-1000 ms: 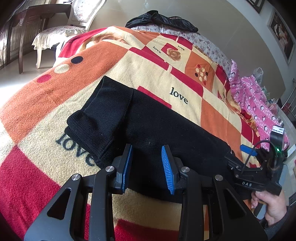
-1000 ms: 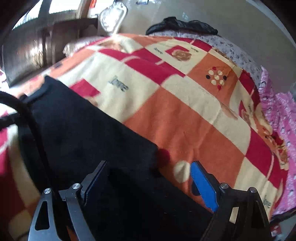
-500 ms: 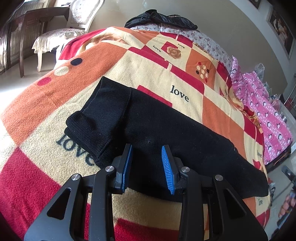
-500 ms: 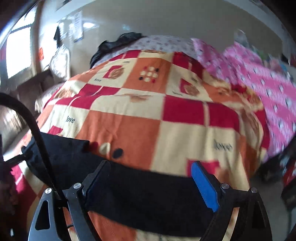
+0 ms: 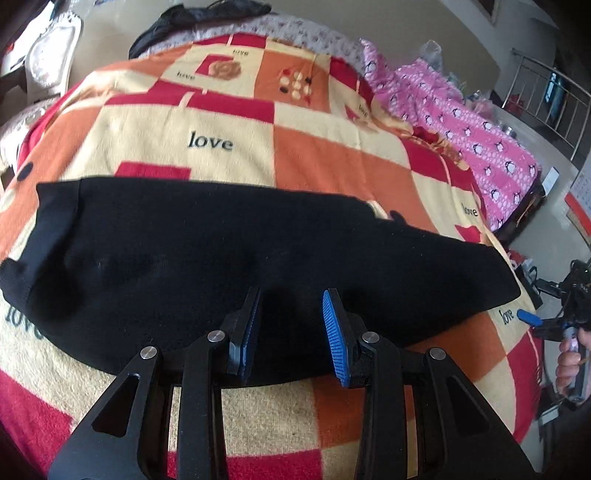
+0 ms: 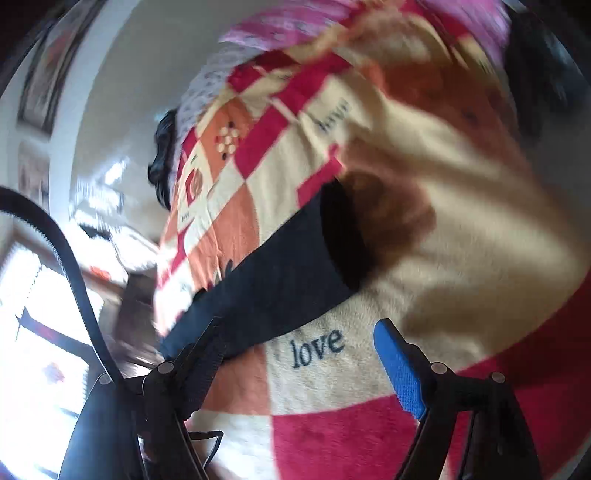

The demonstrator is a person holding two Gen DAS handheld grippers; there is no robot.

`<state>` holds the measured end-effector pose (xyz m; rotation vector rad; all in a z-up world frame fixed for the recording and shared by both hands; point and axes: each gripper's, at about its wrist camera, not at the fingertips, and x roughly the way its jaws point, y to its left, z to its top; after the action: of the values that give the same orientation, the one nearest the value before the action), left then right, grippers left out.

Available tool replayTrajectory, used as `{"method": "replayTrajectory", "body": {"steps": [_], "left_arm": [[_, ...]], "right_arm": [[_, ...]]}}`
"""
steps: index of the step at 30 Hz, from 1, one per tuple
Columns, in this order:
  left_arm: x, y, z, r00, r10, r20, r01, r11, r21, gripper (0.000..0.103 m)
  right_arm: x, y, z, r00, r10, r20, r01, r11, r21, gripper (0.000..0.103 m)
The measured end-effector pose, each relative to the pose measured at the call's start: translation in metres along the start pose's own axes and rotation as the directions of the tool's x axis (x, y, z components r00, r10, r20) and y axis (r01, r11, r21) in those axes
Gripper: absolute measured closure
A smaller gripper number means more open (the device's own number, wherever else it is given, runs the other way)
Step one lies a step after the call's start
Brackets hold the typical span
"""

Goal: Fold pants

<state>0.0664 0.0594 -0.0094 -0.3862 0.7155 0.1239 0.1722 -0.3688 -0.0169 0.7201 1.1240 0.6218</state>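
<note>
Black pants [image 5: 221, 240] lie stretched out left to right across a checked "love" blanket [image 5: 325, 155]. My left gripper [image 5: 291, 295] hovers over the pants' near edge at about their middle. Its blue pads stand apart with nothing pinched between them. My right gripper [image 6: 299, 325] is rolled over and blurred, its jaws wide and closing, with only the blanket [image 6: 443, 221] between them. One end of the pants [image 6: 280, 266] lies just beyond its left finger. In the left wrist view the right gripper [image 5: 533, 302] sits past the pants' right end, held by a hand [image 5: 569, 362].
A pink penguin-print cloth [image 5: 480, 122] covers the bed's far right side. A black garment [image 5: 207, 14] lies at the head of the bed. A white chair [image 5: 55, 48] stands at the far left, a metal rail [image 5: 554, 96] at the right.
My left gripper has slid right along the pants, from their left end to the middle. The right gripper has swung out past the pants' right end, rolled over, and its jaws have narrowed a little.
</note>
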Motion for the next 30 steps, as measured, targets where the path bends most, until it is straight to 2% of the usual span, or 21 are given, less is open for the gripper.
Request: {"method": "replayTrajectory", "body": {"steps": [1, 5, 8, 10, 13, 15, 17, 20, 22, 23, 25, 27, 30], "left_arm": [[-0.002, 0.002, 0.000, 1.000, -0.012, 0.014, 0.012, 1.000, -0.010, 0.071], [-0.002, 0.008, -0.004, 1.000, -0.031, 0.006, 0.031, 0.998, -0.052, 0.071], [-0.003, 0.008, -0.004, 1.000, -0.024, 0.007, 0.025, 0.999, -0.047, 0.071], [-0.003, 0.006, -0.004, 1.000, -0.018, 0.007, 0.018, 0.999, -0.041, 0.071], [-0.003, 0.006, -0.004, 1.000, -0.021, 0.007, 0.021, 0.999, -0.043, 0.071], [-0.003, 0.006, -0.004, 1.000, -0.025, 0.008, 0.026, 0.999, -0.048, 0.071], [-0.003, 0.007, -0.003, 1.000, -0.025, 0.007, 0.025, 0.998, -0.049, 0.071], [-0.003, 0.007, -0.003, 1.000, -0.021, 0.007, 0.021, 0.999, -0.045, 0.071], [-0.003, 0.007, -0.003, 1.000, -0.019, 0.005, 0.019, 0.999, -0.043, 0.071], [-0.002, 0.007, -0.003, 1.000, -0.018, 0.006, 0.018, 0.999, -0.043, 0.071], [-0.003, 0.007, -0.003, 1.000, -0.016, 0.007, 0.017, 0.999, -0.041, 0.071], [-0.004, 0.007, -0.002, 1.000, -0.014, 0.014, 0.014, 0.999, -0.044, 0.071], [-0.012, -0.009, 0.007, 1.000, -0.012, 0.027, 0.012, 1.000, 0.004, 0.071]], "right_arm": [[-0.001, 0.000, 0.003, 1.000, -0.008, 0.020, 0.008, 1.000, 0.020, 0.029], [0.004, 0.001, 0.017, 0.999, -0.028, 0.039, 0.024, 0.995, 0.098, 0.029], [0.013, 0.011, 0.027, 0.997, -0.062, 0.038, 0.060, 0.996, 0.059, 0.027], [0.018, 0.009, 0.033, 0.998, -0.030, 0.055, 0.027, 0.998, 0.057, 0.018], [0.026, 0.008, 0.037, 0.999, 0.014, 0.030, -0.015, 1.000, 0.026, 0.017], [0.028, 0.010, 0.037, 0.997, 0.074, 0.004, -0.074, 0.997, 0.001, 0.018], [0.025, 0.006, 0.033, 0.996, 0.086, 0.003, -0.086, 0.996, -0.004, 0.026], [0.025, 0.002, 0.030, 0.999, 0.051, 0.003, -0.051, 0.998, -0.040, 0.044], [0.027, -0.001, 0.029, 1.000, 0.015, 0.009, -0.014, 0.998, -0.067, 0.064], [0.027, -0.004, 0.028, 1.000, 0.018, 0.018, -0.017, 0.997, -0.071, 0.068], [0.028, -0.012, 0.027, 0.999, 0.002, 0.039, 0.001, 0.997, -0.077, 0.090], [0.025, -0.013, 0.022, 0.998, 0.000, 0.066, 0.008, 0.993, -0.121, 0.095], [0.024, 0.007, 0.008, 0.986, -0.079, 0.150, 0.120, 0.951, -0.285, 0.095]]}}
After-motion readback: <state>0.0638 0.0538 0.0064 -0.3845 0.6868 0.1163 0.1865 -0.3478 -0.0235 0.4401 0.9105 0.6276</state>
